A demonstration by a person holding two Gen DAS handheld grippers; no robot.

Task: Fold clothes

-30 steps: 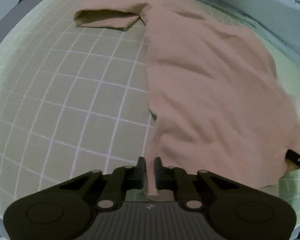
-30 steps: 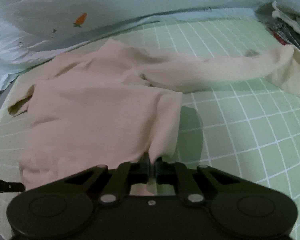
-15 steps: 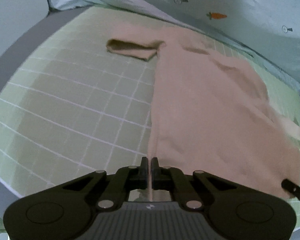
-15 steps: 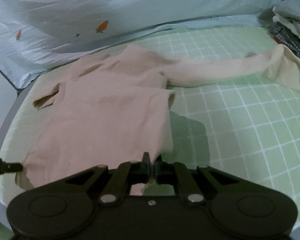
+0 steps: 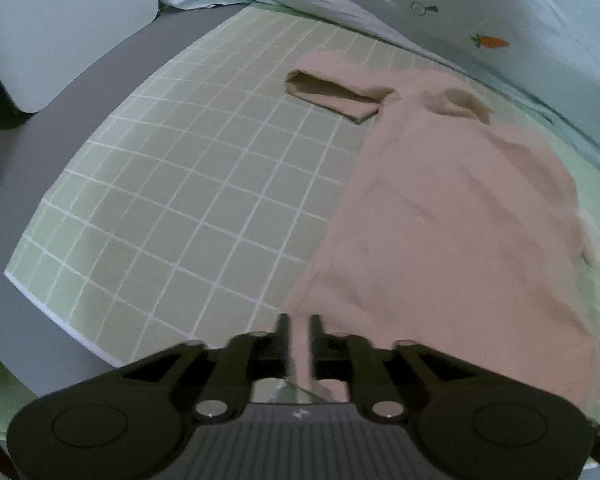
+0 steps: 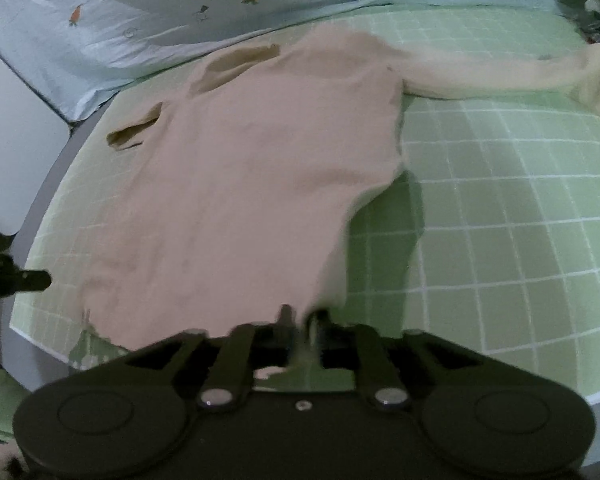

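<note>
A beige long-sleeved shirt (image 5: 452, 216) lies spread on the green grid mat (image 5: 180, 184), hem towards me. My left gripper (image 5: 299, 336) is shut on the hem's left corner, and cloth fills the narrow gap between the fingers. In the right wrist view my right gripper (image 6: 303, 320) is shut on the right corner of the shirt (image 6: 252, 168), which hangs lifted off the mat (image 6: 520, 200) there. One sleeve (image 5: 332, 92) lies short and folded at the far left. The other sleeve (image 6: 500, 72) stretches out to the right. The left gripper's tip (image 6: 24, 280) shows at the left edge.
A pale blue sheet (image 6: 160, 20) with carrot prints runs along the back of the mat. A white rounded object (image 5: 60, 20) stands at the far left on the grey surface. A pile of clothes (image 6: 596, 4) sits at the far right. The mat's near edge (image 5: 60, 316) is close.
Both grippers have drawn back towards the mat's near edge, pulling the hem with them. The shirt body now lies longer and flatter.
</note>
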